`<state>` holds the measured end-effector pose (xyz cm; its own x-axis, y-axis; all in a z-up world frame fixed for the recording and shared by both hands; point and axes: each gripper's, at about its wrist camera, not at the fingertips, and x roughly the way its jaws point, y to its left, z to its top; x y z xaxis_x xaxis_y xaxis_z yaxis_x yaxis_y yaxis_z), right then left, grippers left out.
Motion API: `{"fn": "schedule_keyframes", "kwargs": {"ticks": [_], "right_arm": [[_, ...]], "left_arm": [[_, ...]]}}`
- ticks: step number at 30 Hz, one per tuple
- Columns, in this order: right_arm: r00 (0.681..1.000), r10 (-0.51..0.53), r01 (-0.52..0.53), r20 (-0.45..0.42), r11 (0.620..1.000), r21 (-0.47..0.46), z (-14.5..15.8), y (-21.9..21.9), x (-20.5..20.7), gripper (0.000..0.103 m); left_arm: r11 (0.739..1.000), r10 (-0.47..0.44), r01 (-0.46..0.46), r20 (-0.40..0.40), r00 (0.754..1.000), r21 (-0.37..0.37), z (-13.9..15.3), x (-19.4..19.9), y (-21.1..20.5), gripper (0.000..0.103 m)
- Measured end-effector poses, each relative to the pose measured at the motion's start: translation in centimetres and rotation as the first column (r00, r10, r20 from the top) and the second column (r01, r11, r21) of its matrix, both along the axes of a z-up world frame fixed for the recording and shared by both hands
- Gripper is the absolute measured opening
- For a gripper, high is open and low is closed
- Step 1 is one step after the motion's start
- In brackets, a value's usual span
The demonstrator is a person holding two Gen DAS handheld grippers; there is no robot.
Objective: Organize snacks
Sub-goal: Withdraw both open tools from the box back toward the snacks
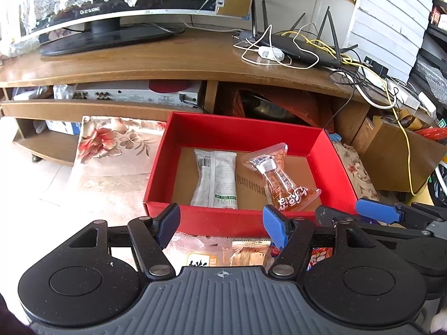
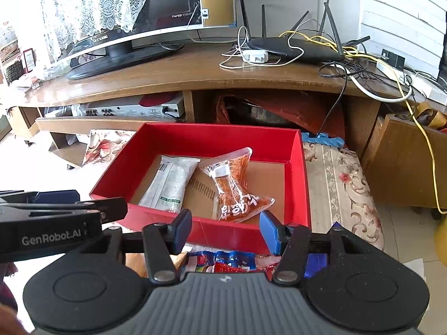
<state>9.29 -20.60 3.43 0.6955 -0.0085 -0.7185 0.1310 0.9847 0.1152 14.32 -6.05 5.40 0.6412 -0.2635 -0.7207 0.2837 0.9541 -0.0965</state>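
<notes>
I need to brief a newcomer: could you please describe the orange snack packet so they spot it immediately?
Find the red box below the wooden TV stand. Two packets lie inside; the orange snack packet is the right-hand one, clear with white lettering, unlike the pale white packet beside it.

Your left tool (image 1: 222, 226) tilts forward and down, its blue-padded fingers (image 1: 275, 227) parted with nothing gripped between them. Your right tool (image 2: 226, 230) sits just beside it at the same downward tilt, its fingers (image 2: 269, 231) also apart and empty. Each tool shows at the edge of the other's view, side by side.
</notes>
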Motion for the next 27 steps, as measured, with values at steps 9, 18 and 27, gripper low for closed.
{"fn": "schedule_keyframes", "kwargs": {"ticks": [9, 18, 27], "right_arm": [[1.000, 0.010, -0.010, -0.026, 1.000, 0.000, -0.4, 0.6, -1.5, 0.052], [0.991, 0.083, -0.084, -0.100, 0.996, -0.002, -2.2, 2.7, -3.3, 0.052], [0.979, 0.139, -0.142, -0.153, 0.990, -0.008, -3.3, 4.1, -3.7, 0.053]], "left_arm": [[0.999, -0.012, 0.012, 0.008, 1.000, 0.034, -0.3, -1.9, 0.2, 0.072], [0.998, -0.036, 0.040, -0.059, 0.998, 0.055, -2.2, -4.0, 2.0, 0.074], [0.999, 0.008, 0.001, -0.163, 0.987, 0.051, -4.4, -5.4, 4.7, 0.077]]}}
